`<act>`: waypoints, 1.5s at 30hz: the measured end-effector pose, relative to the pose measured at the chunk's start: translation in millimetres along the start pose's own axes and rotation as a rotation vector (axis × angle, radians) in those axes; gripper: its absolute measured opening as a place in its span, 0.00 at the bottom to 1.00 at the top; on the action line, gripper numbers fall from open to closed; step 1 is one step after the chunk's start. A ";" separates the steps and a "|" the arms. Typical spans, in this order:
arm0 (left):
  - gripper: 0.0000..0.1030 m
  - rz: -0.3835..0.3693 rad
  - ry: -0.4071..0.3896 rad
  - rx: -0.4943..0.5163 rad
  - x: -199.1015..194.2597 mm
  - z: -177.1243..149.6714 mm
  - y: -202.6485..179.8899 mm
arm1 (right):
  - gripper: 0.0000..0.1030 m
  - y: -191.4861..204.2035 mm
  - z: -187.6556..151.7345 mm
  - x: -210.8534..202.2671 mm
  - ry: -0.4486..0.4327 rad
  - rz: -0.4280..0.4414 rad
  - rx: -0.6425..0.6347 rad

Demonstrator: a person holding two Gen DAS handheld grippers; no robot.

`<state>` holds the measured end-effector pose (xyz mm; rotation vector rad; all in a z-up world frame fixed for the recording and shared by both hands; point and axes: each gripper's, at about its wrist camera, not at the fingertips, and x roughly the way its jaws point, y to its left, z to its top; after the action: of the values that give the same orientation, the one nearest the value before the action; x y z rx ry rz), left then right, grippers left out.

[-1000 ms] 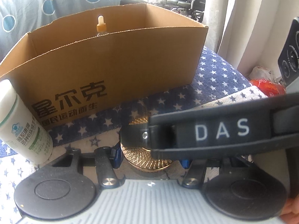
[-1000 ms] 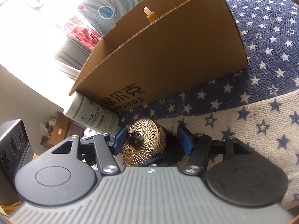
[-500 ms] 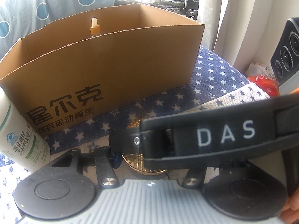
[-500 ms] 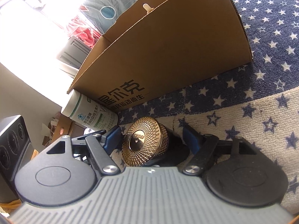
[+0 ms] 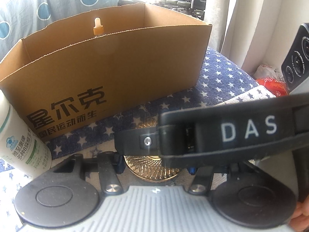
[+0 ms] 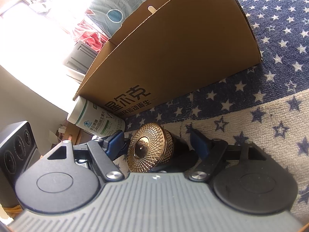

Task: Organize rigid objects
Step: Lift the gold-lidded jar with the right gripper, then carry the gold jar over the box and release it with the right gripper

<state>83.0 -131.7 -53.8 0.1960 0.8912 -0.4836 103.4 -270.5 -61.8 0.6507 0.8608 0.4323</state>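
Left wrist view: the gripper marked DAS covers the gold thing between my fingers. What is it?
Observer: A gold lattice cap on a dark jar, lying on its side on the star-patterned cloth.
Operator: Is the right gripper shut on it?
Observer: No. The right gripper is open, with a visible gap between one blue finger and the jar.
Operator: Where does the white bottle end?
Observer: The white bottle has its capped top right by the cardboard box corner.

Each tool has a ribbed grey body, two round black discs, black link arms with silver screws and blue finger pads (image 6: 199,145). The right tool (image 5: 222,135) bears white letters "DAS".
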 end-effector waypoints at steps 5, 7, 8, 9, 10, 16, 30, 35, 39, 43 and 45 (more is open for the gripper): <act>0.55 0.009 0.001 0.007 -2.1 0.3 -3.2 | 0.73 -1.3 -1.9 -2.1 -0.007 0.002 0.015; 0.55 0.014 0.000 0.009 -3.1 0.5 -4.7 | 0.73 -0.5 -2.1 -3.0 -0.007 -0.002 0.015; 0.55 0.016 -0.001 0.009 -3.5 0.8 -5.7 | 0.72 0.1 -2.1 -3.4 -0.007 -0.005 0.014; 0.55 0.017 -0.001 0.009 -4.5 0.9 -5.7 | 0.72 0.7 -2.3 -4.0 -0.008 -0.008 0.011; 0.55 0.017 -0.002 0.007 -5.6 1.1 -5.9 | 0.71 1.3 -2.2 -4.2 -0.008 -0.008 0.010; 0.55 0.023 -0.018 0.013 -13.2 2.3 -9.6 | 0.71 6.6 -2.7 -10.1 -0.020 -0.014 -0.008; 0.55 0.039 -0.079 0.025 -42.5 5.9 -15.4 | 0.71 30.7 -3.3 -30.4 -0.063 -0.011 -0.072; 0.55 0.044 -0.107 0.031 -56.2 7.3 -17.8 | 0.71 41.8 -4.2 -38.4 -0.081 -0.008 -0.097; 0.55 0.050 -0.136 0.035 -69.3 8.5 -19.8 | 0.71 50.4 -4.4 -48.5 -0.101 -0.002 -0.118; 0.55 0.060 -0.176 0.044 -84.9 13.6 -22.5 | 0.71 62.1 -2.3 -60.8 -0.127 0.008 -0.143; 0.55 0.065 -0.201 0.052 -92.9 19.0 -25.3 | 0.71 69.2 1.7 -68.7 -0.141 0.011 -0.163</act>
<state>34.8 -130.7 31.6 0.2191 0.6740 -0.4577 58.2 -261.3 24.1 0.5291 0.6808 0.4562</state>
